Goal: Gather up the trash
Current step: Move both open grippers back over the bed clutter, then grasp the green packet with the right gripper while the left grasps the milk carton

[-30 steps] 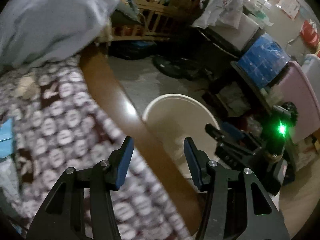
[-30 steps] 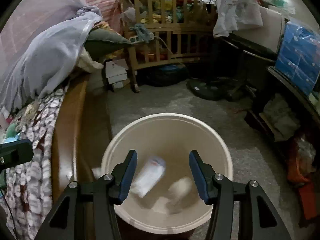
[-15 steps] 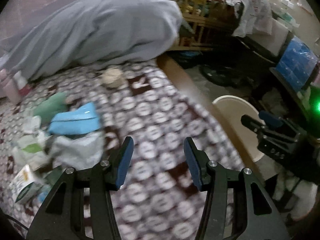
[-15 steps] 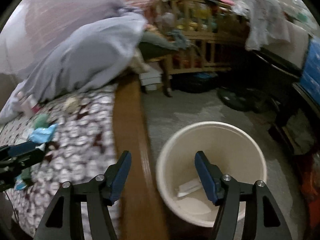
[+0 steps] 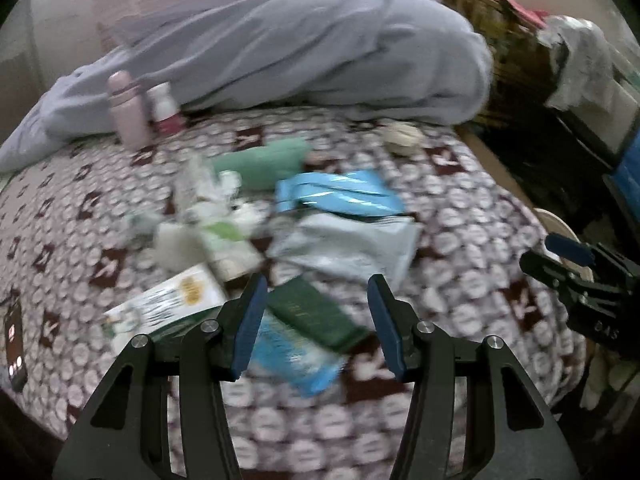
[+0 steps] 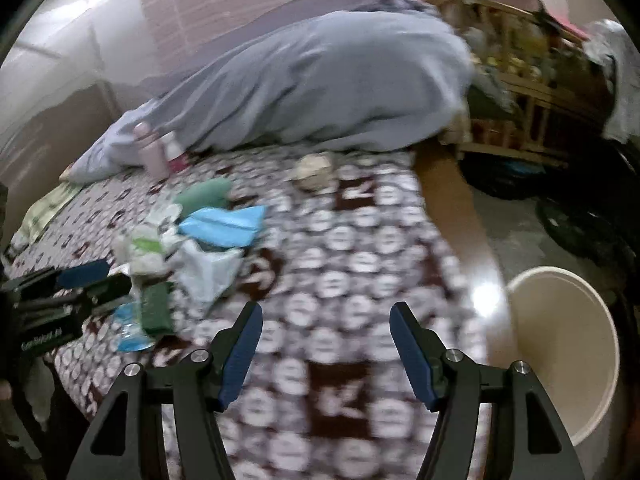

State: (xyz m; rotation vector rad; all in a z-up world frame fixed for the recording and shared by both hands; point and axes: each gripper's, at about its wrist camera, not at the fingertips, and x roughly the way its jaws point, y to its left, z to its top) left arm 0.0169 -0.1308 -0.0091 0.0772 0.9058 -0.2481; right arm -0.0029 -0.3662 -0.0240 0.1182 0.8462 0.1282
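Note:
My left gripper (image 5: 316, 300) is open and empty, just above a dark green packet (image 5: 316, 314) in a heap of trash on the patterned bedspread (image 5: 460, 280). The heap also holds a blue wrapper (image 5: 336, 194), a grey-white plastic bag (image 5: 352, 244), a white and yellow box (image 5: 168, 300) and crumpled white paper (image 5: 216, 208). My right gripper (image 6: 326, 328) is open and empty over bare bedspread, right of the same heap (image 6: 192, 248). The cream bucket (image 6: 560, 340) stands on the floor at the right.
A grey duvet (image 5: 300, 48) lies across the back of the bed. A pink bottle (image 5: 126, 110) and a small white bottle (image 5: 164, 106) stand against it. A phone (image 5: 14, 344) lies at the left edge. A wooden bed rail (image 6: 456, 216) separates bed and bucket.
Both grippers have swung left, from over the bucket to over the bed. The left gripper now hangs above the trash heap. Both stay open and empty.

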